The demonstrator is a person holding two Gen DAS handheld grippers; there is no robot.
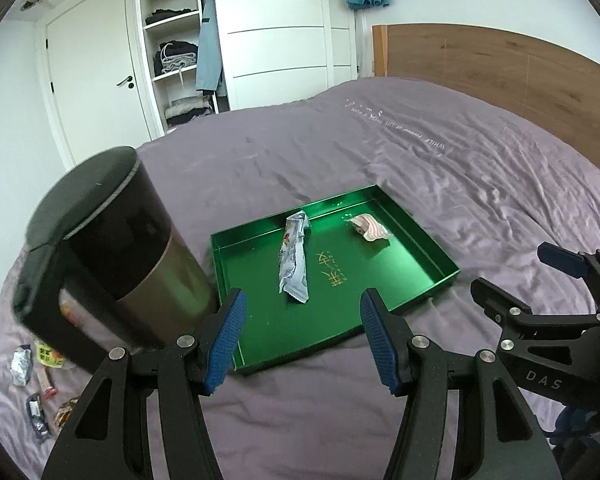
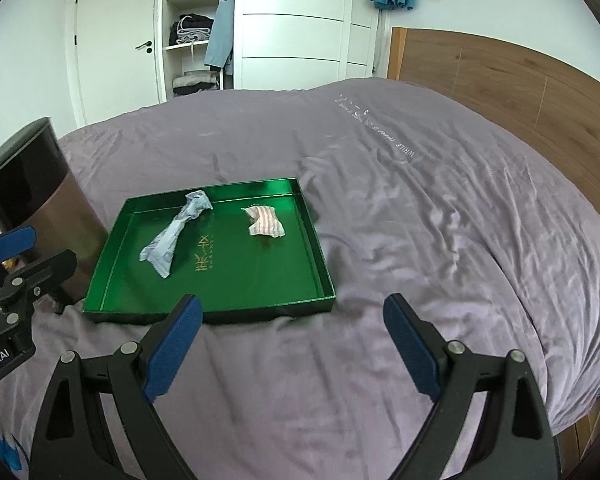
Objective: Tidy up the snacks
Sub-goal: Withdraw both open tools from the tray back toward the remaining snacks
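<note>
While two snacks already lie in the green tray (image 1: 416, 240), several more remain loose on the purple bedsheet (image 1: 420, 152) at about 8 o'clock in the left wrist view: a small pile of wrapped snacks (image 1: 40, 376), partly hidden behind the dark canister (image 1: 112, 248). The tray rests flat on the sheet. It contains a long grey-blue packet (image 1: 294, 260) lying lengthwise near the centre, and a pink striped packet (image 1: 370, 228) at about 1 o'clock from it, near the far wall. The two packets lie apart. The near half of the tray floor shows bare.

The left gripper (image 1: 302, 336) hovers over the tray's near edge with its blue pads spread wide and nothing between them. The right gripper (image 2: 292, 346) hangs over bare sheet just short of the tray (image 2: 320, 256), likewise spread and empty.

Step in hand, as judged: fetch the next loose snack. Recommended procedure:
- Swing the left gripper toward 8 o'clock, clearing the canister, which stands just beside the tray's left edge and blocks a direct path.
- Close on one packet only, across its narrow side, since thin wrappers slip and crumple.
- Set it down in the bare near half of the tray, clear of the two packets already placed.

The canister's contents cannot be determined; something colourful shows behind its handle.
</note>
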